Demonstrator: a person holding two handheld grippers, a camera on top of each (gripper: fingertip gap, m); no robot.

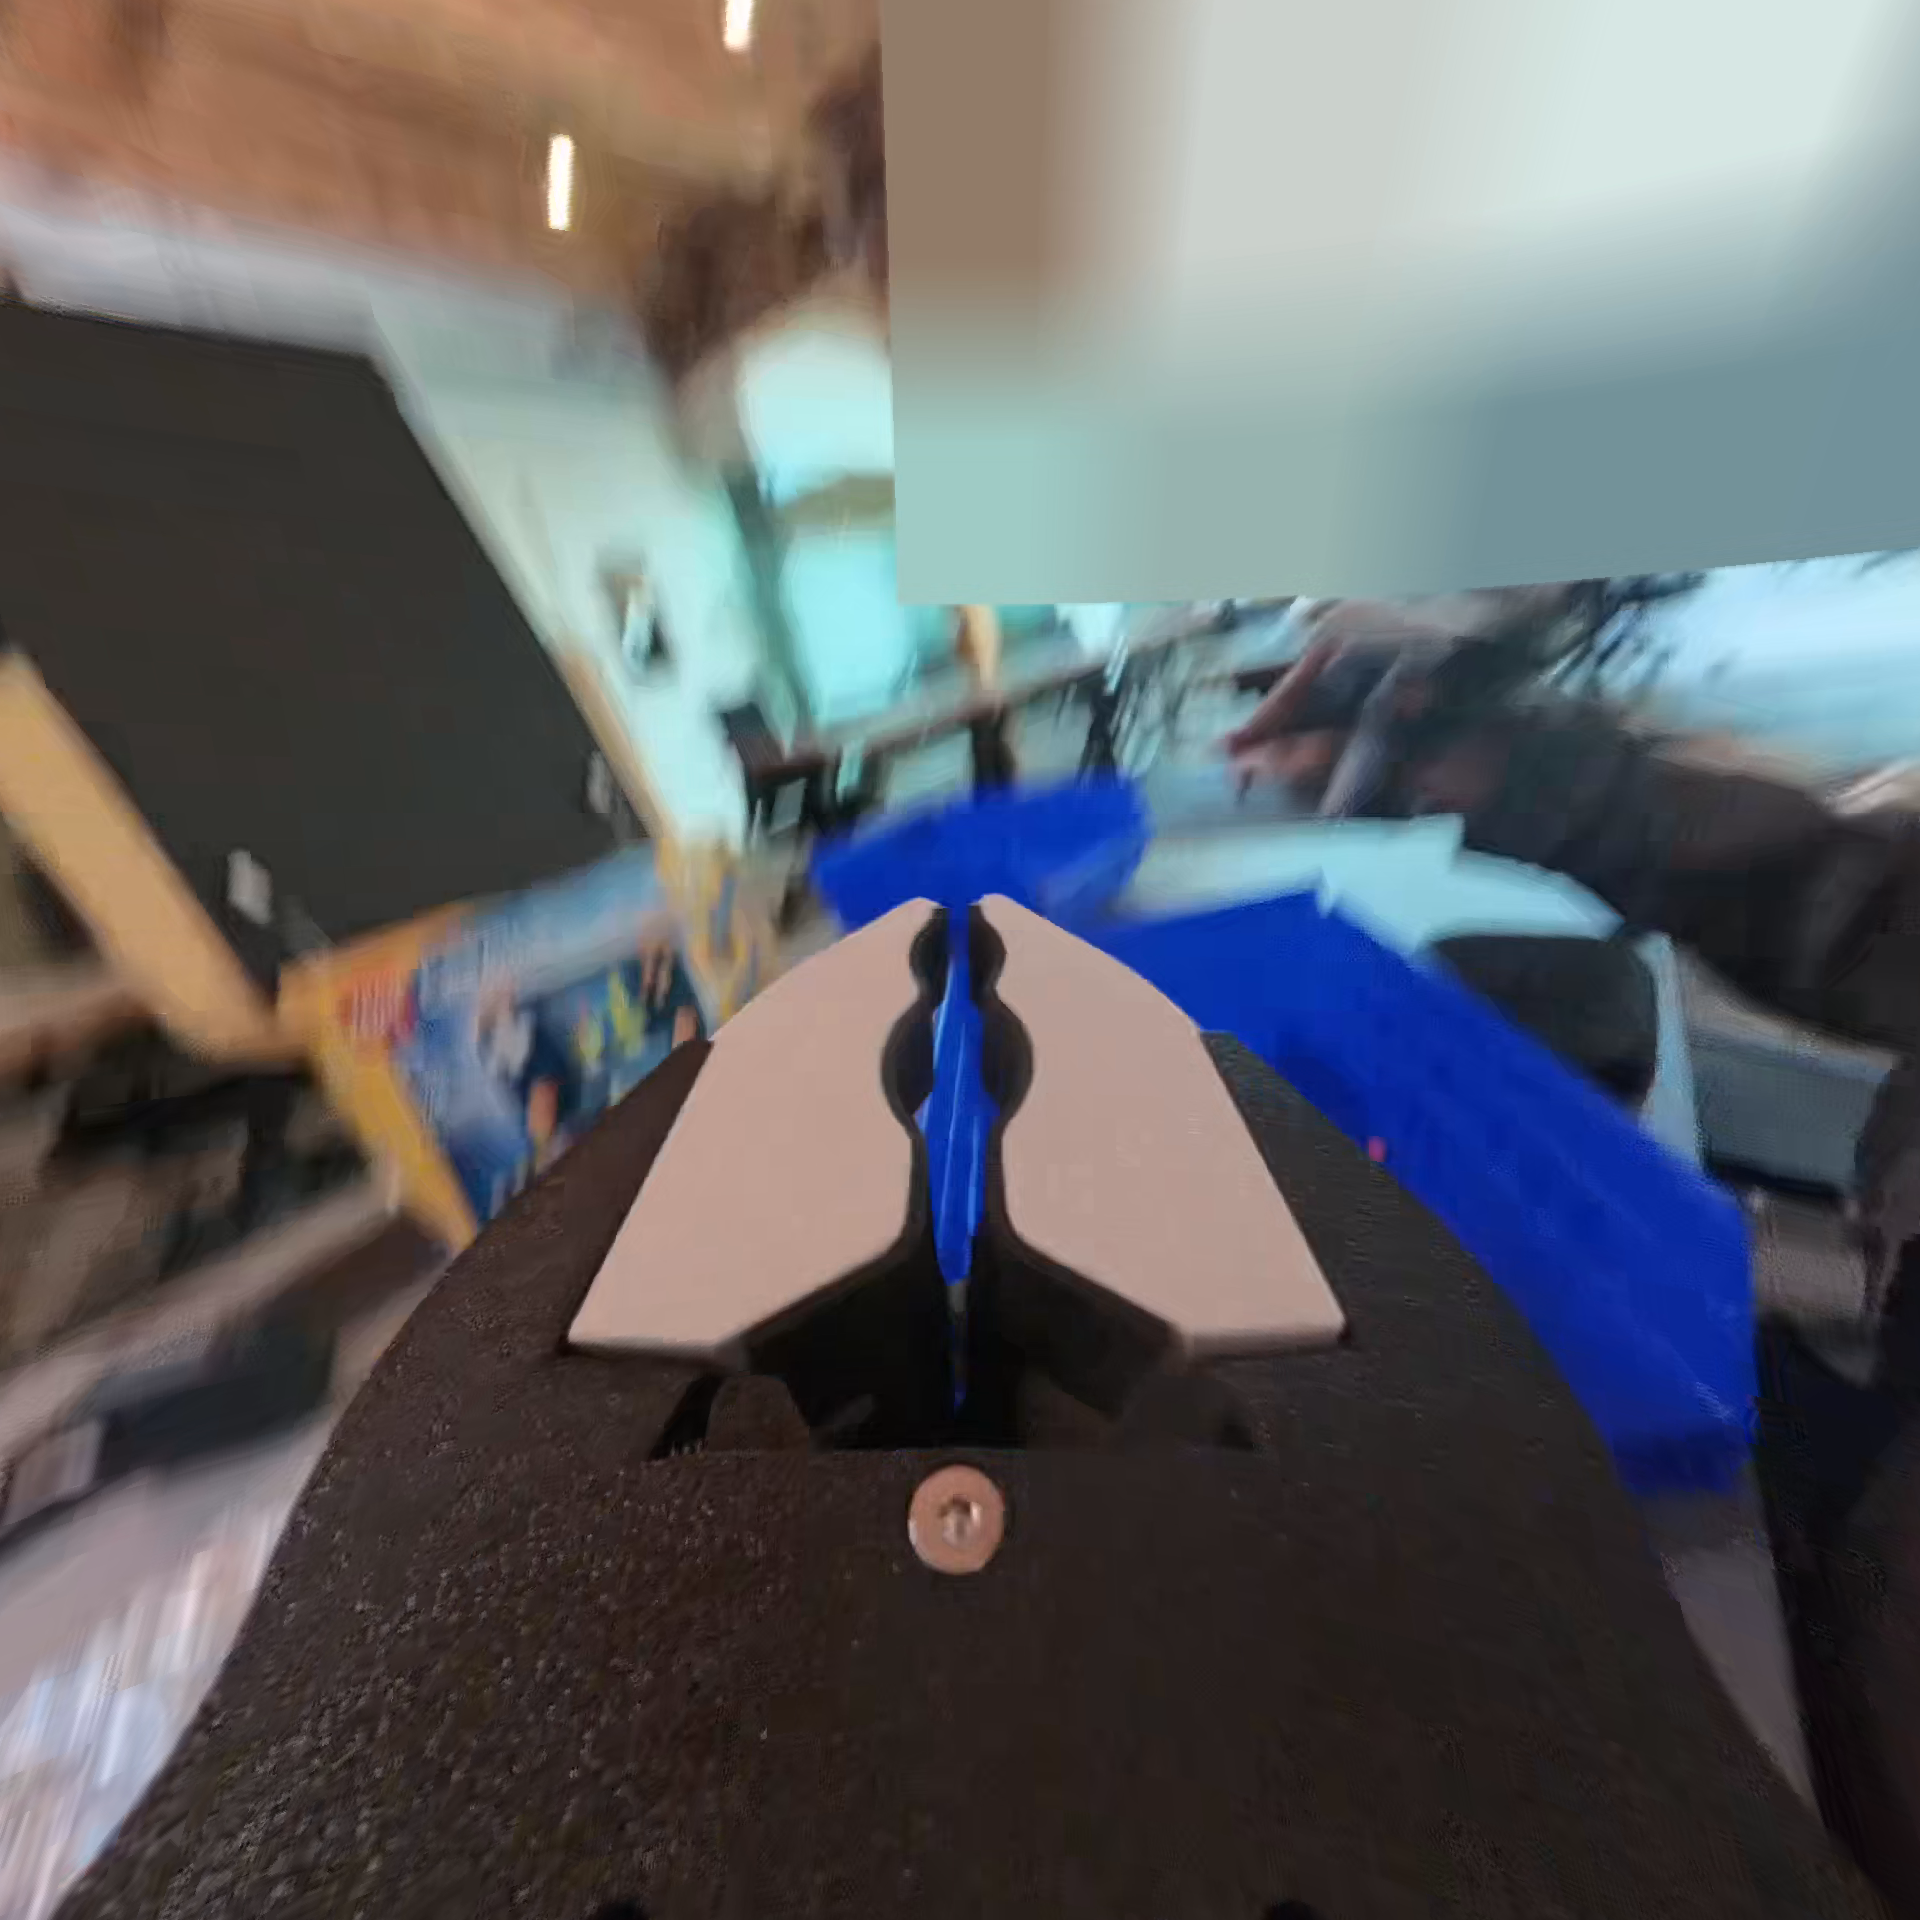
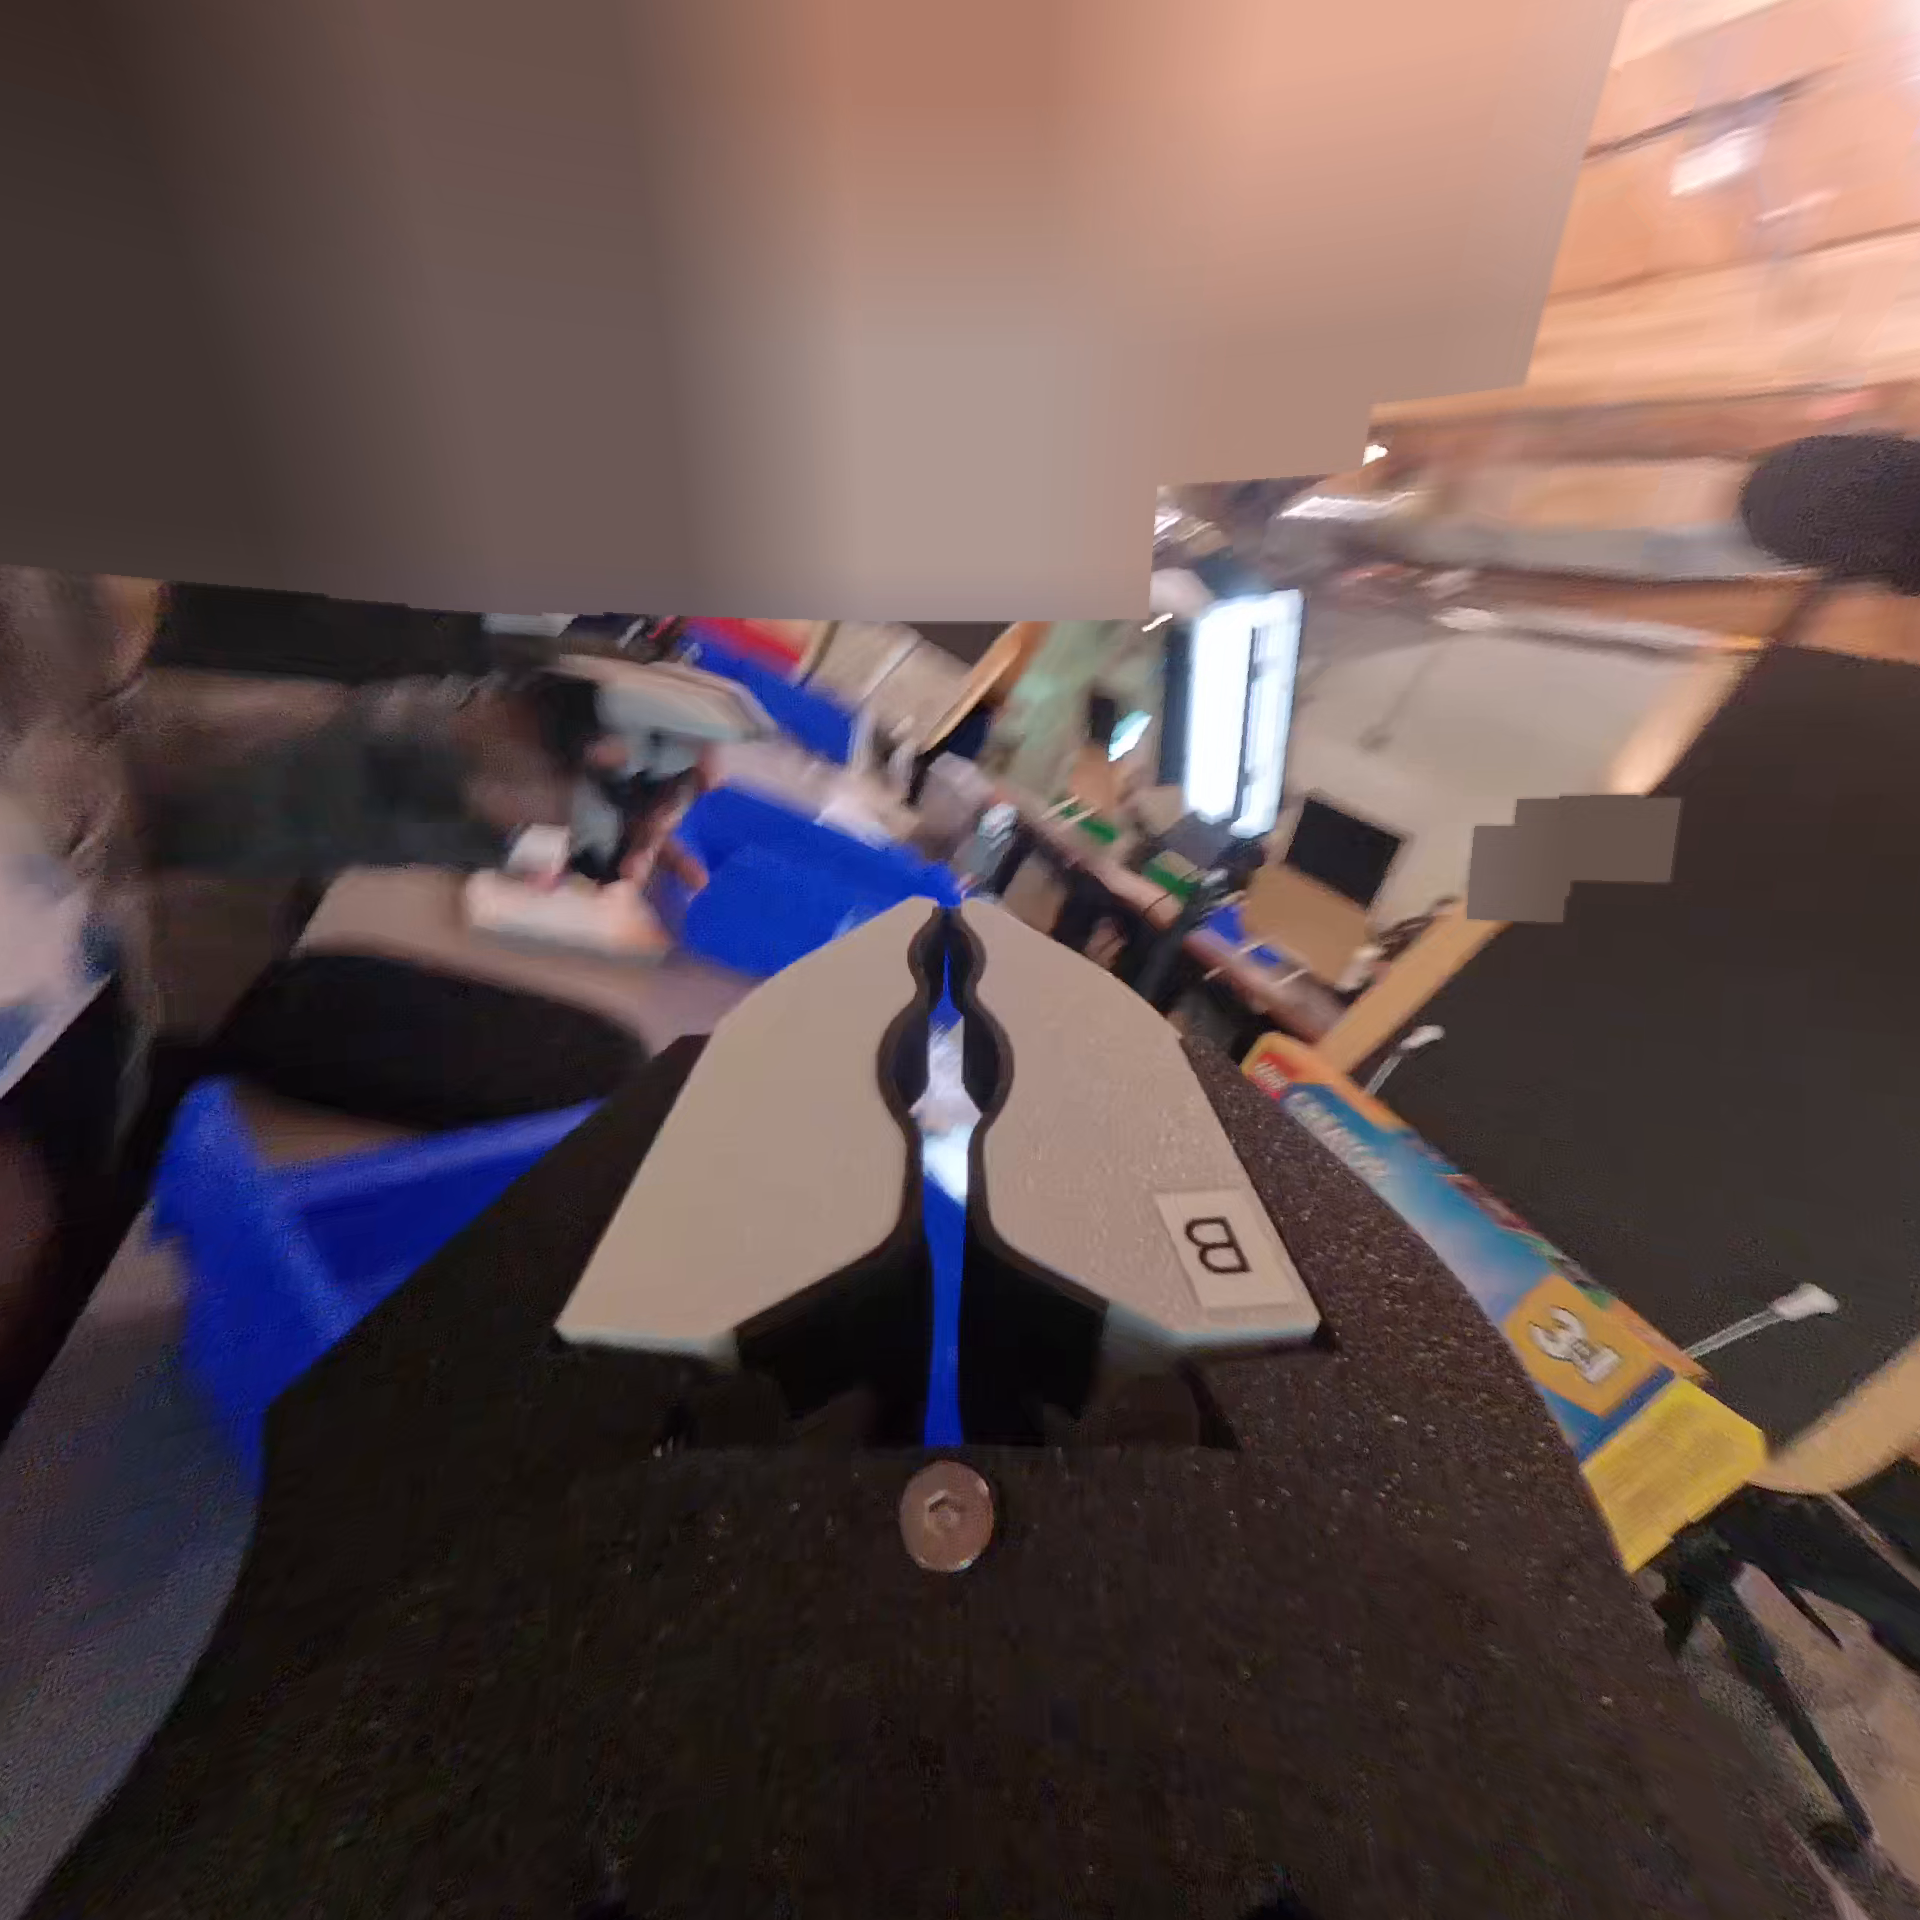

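Left gripper [image 1: 958, 912], grey two-finger type on a black textured body: the jaws are drawn together, tips meeting, with only a thin slit between the scalloped inner edges. Nothing is seen clamped in the slit; the blue visible through it belongs to the scene beyond. The gripper is raised and touches nothing.

- Right of centre in the left wrist view: a blue plastic bin [image 1: 1434, 1122], strongly motion-blurred, nearest to the fingertips, with something white [image 1: 1455, 883] at its upper edge
- Left of centre: a colourful printed cardboard toy box [image 1: 520, 1029] with a yellow border, lying tilted
- Upper left: a large black flat panel [image 1: 260, 623] edged by a pale wooden beam [image 1: 114, 831]

Right gripper [image 2: 945, 914], same build: the jaws are likewise closed to a slit, tips meeting, no object seen between them. A white label sticker [image 2: 1226, 1247] sits on the finger at the right of the frame.

- Lower left in the right wrist view: a blue bin wall [image 2: 312, 1226], just beside the gripper body in the picture
- Above centre left: a second blue container [image 2: 790, 894], with a white flat item [image 2: 561, 914] beside it
- Right edge: a long printed carton [image 2: 1507, 1309] with a yellow end, lying against dark ground [image 2: 1662, 1091]

Both views are blurred; finer detail cannot be determined
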